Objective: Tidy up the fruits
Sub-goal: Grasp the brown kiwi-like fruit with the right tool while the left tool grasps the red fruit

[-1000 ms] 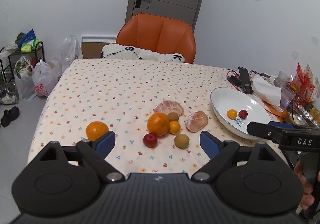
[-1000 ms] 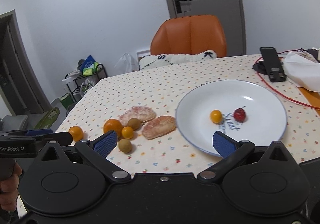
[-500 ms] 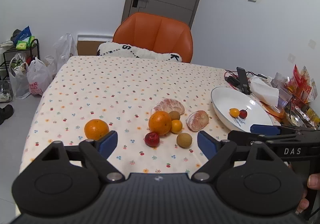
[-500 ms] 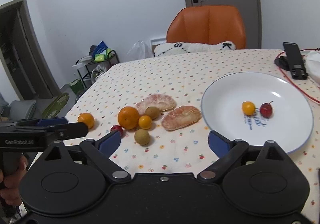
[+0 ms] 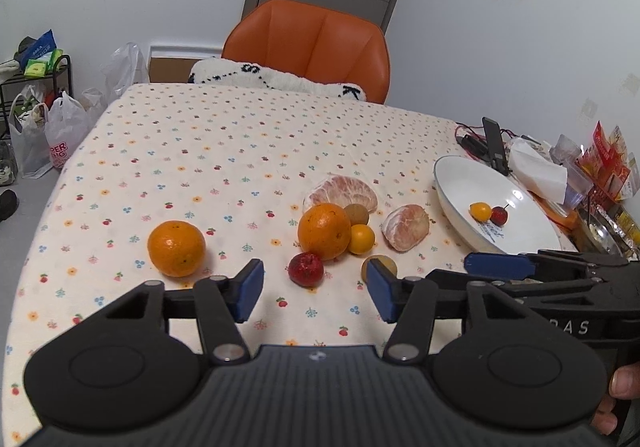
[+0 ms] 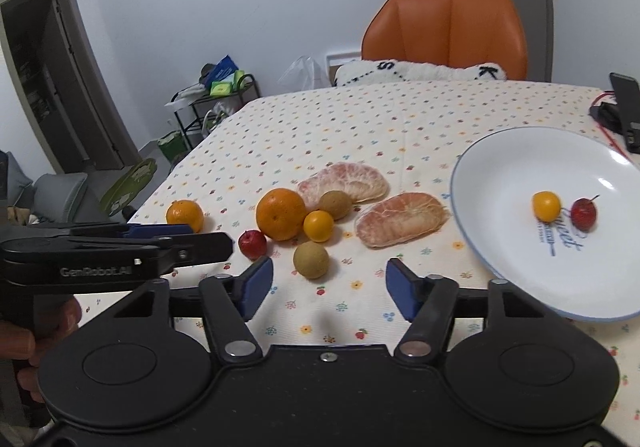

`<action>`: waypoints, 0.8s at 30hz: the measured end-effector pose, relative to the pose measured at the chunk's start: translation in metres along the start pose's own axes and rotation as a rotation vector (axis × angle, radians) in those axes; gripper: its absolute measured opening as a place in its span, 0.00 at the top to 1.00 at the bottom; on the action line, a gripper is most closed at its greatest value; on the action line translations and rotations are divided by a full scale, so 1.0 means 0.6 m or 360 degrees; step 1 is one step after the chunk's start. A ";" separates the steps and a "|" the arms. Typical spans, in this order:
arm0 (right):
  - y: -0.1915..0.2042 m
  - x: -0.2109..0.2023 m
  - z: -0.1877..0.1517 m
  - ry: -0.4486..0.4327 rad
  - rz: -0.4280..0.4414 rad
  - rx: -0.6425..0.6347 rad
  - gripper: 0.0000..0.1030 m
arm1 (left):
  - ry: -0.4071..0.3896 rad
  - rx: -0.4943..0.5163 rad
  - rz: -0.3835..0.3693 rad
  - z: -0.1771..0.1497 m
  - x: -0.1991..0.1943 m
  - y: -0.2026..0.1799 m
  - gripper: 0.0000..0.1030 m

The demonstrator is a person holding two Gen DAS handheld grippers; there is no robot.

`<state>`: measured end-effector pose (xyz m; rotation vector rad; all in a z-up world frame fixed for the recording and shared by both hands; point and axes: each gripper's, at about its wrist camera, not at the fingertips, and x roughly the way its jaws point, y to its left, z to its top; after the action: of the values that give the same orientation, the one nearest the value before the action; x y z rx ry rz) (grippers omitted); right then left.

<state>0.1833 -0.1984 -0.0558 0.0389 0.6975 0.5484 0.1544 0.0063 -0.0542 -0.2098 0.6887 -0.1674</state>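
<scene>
Loose fruit lies on the dotted tablecloth: a lone orange [image 5: 176,248], a bigger orange [image 5: 324,231], a small red fruit [image 5: 306,268], a small yellow-orange fruit [image 5: 362,239], two brown round fruits [image 6: 311,260] [image 6: 335,204] and two peeled pomelo pieces [image 6: 344,183] [image 6: 402,219]. The white plate [image 6: 464,167] on the right holds a small yellow fruit [image 6: 546,206] and a red one [image 6: 583,211]. My left gripper [image 5: 315,293] is open, just short of the red fruit. My right gripper [image 6: 330,289] is open, with the nearer brown fruit just ahead of its fingertips.
An orange chair [image 5: 316,47] with a white cushion stands at the far edge. A phone on a stand [image 5: 494,143], red cables, tissues and snack packets crowd the right edge beyond the plate. Bags and a rack stand on the floor at the left.
Both grippers have come closer to the fruit cluster, the right one swinging left away from the plate. Both pairs of fingers stand closer together than before. No fruit has moved.
</scene>
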 end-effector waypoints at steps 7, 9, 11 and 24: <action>0.001 0.022 0.002 0.0038 0.0035 -0.0004 0.51 | 0.0038 -0.0010 0.0012 0.001 0.030 0.004 0.54; 0.002 0.029 0.003 0.0045 0.0036 -0.0014 0.51 | 0.0043 -0.0008 0.0015 0.001 0.037 0.003 0.54; 0.002 0.035 0.003 0.0053 0.0044 -0.0020 0.52 | 0.0054 -0.0009 0.0022 0.000 0.045 0.004 0.54; 0.003 0.061 0.004 0.0078 0.0056 -0.0030 0.57 | 0.0067 -0.0003 0.0013 -0.003 0.063 0.007 0.79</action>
<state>0.2069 -0.1788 -0.0757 0.0202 0.7404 0.5913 0.1820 0.0017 -0.0796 -0.2054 0.7316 -0.1636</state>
